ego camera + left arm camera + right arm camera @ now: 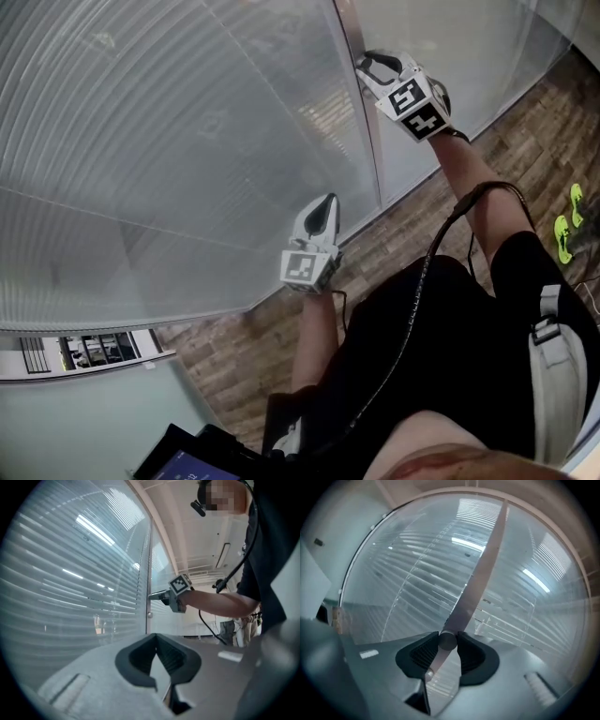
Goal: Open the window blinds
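Observation:
Slatted blinds (159, 141) hang behind the glass panes, with their slats nearly closed. A metal frame post (364, 112) divides the panes. My right gripper (364, 62) is at that post, shut on a small round knob (447, 641) that shows between its dark pads (471, 656). The left gripper view shows the same gripper (152, 596) level at the post, above a small stud (149, 615). My left gripper (326, 200) hangs lower, near the glass, shut with nothing in it; its tips (157, 635) meet.
Wood-pattern floor (403, 239) runs along the foot of the glass wall. A green pair of shoes (566, 225) lies at the right. A dark device with a lit screen (183, 461) is at the bottom left. A cable (427, 281) hangs from my right arm.

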Motion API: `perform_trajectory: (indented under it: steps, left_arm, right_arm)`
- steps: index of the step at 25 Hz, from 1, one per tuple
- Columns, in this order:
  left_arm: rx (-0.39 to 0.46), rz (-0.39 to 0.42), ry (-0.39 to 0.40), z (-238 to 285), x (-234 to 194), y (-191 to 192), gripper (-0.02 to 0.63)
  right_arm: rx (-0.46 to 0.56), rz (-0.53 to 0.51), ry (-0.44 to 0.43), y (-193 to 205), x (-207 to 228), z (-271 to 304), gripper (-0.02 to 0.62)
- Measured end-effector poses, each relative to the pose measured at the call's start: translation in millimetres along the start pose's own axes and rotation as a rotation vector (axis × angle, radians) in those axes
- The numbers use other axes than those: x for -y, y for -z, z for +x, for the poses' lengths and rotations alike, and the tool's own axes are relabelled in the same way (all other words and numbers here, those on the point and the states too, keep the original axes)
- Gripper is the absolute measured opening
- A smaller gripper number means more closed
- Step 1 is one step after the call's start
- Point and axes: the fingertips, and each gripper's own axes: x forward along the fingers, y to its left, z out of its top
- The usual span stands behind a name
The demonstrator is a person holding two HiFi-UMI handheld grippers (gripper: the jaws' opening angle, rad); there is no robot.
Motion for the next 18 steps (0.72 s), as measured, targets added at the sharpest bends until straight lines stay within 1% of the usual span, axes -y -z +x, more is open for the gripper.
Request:
perform_trajectory:
  steps: [5,8,10,12,18]
  left_arm:
    - [-0.005,0.003,0.000,-1.2,-1.1,0.1,0.002]
    - [-0.007,0.007,-0.001,-3.4,-0.6,1.4,0.003]
    - [-0.009,0.007,-0.004,-5.1,-1.1,1.8,0.003]
    - [-0.012,0.006,-0.008,-6.7,-2.8,1.9,0.002]
    - [-0.017,0.009,-0.008,-9.3,-4.4,1.1,0.003]
  right_arm:
    - [0.041,0.281,-0.018,4.2,5.2,3.3,0.127]
    - [0.078,0.466,-0.047,7.6,8.5,4.0,0.127]
    - [0.094,0.566,-0.064,6.6,9.2,3.5,0.127]
    - [0.094,0.602,-0.065,6.1,8.5,4.5,0.127]
    - [0.096,0.599,-0.046,5.0,9.6,5.6,0.127]
